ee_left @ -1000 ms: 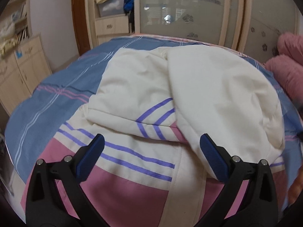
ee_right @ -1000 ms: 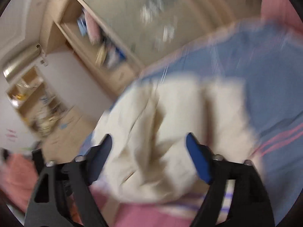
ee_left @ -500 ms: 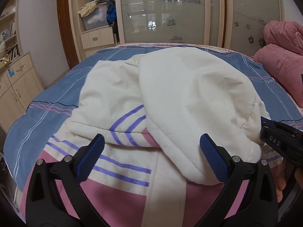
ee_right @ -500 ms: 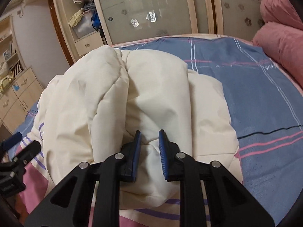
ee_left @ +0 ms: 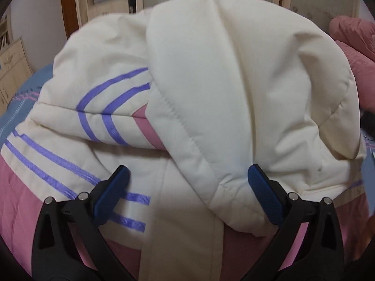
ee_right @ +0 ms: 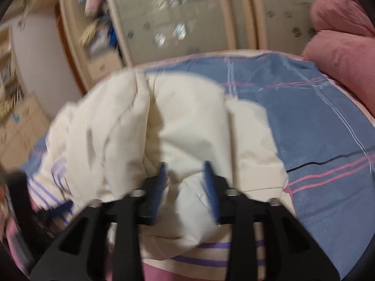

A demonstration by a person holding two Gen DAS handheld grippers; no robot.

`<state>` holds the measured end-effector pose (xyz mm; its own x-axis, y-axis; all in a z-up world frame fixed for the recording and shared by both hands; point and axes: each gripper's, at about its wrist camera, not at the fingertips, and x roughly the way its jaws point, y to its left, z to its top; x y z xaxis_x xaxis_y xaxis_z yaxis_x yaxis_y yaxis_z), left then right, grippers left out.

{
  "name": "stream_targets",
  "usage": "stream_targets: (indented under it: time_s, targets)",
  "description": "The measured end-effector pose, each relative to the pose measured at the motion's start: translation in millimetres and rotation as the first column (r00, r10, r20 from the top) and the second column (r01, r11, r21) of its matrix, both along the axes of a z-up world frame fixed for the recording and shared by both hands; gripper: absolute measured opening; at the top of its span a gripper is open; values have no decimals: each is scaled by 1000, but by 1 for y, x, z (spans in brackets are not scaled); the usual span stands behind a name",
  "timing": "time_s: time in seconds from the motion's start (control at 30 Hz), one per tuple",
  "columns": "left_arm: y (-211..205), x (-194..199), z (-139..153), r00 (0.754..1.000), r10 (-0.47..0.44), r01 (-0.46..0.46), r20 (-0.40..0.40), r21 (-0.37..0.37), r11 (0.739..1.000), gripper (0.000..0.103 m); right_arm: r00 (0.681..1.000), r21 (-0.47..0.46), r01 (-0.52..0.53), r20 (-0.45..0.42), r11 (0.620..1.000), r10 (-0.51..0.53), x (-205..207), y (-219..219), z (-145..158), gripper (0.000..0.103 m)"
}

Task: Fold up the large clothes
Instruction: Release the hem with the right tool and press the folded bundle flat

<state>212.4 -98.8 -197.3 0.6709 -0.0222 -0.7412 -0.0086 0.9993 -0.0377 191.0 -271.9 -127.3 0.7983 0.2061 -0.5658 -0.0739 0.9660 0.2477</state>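
A cream padded jacket (ee_left: 234, 70) with purple stripes and a pink lower part lies bunched on the bed, one cream panel folded over its middle. My left gripper (ee_left: 188, 169) hovers close over the jacket's front, open wide, with the edge of the folded panel between its blue fingers (ee_left: 110, 196). In the blurred right wrist view the same jacket (ee_right: 192, 117) fills the centre. My right gripper (ee_right: 185, 165) sits at its near edge with its jaws opening. A puffy cream fold bulges between the pads, and they look loose on it.
The bed has a blue plaid sheet (ee_right: 316, 121) stretching right of the jacket. Pink bedding (ee_right: 339, 46) is piled at the far right. A wardrobe with frosted doors (ee_right: 175, 23) stands behind the bed, and a low wooden cabinet (ee_left: 14, 61) at the left.
My left gripper has come down closer to the jacket, still open. My right gripper closed on a cream fold half a second ago and now stands wider apart.
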Motion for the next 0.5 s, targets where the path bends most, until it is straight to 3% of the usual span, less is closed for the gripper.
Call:
stream_targets:
  time_s: [0.07, 0.1, 0.13, 0.2, 0.23, 0.33, 0.43, 0.5]
  targets:
    - [-1, -3, -2, 1000, 3, -3, 26, 8, 1000, 101, 995, 4, 61, 74, 998, -61, -12, -1, 6, 91]
    - [-1, -4, -3, 1000, 4, -4, 30, 7, 1000, 101, 992, -41, 98, 87, 994, -94, -13, 1, 6, 92]
    - [-1, -4, -3, 999, 4, -5, 32, 6, 1000, 101, 994, -98, 105, 49, 990, -101, -7, 4, 2, 91]
    - [-1, -4, -3, 1000, 5, -5, 28, 7, 1000, 101, 992, -130, 69, -100, 989, -82, 14, 5, -22, 61]
    - [-1, -4, -2, 1000, 5, -5, 23, 8, 1000, 101, 982, -75, 64, -175, 995, -76, 24, -1, -37, 61]
    - [1, -14, 21, 996, 42, -41, 77, -10, 999, 97, 970, 52, 70, -238, 996, -56, 35, -21, -51, 62]
    - [-14, -23, 66, 969, 40, -55, 245, 52, 997, 100, 966, 75, 58, -255, 995, -37, 36, -26, -49, 62]
    - [-34, -12, 83, 963, -2, -29, 269, 112, 993, 100, 964, 74, 55, -264, 996, -34, 36, -27, -48, 62]
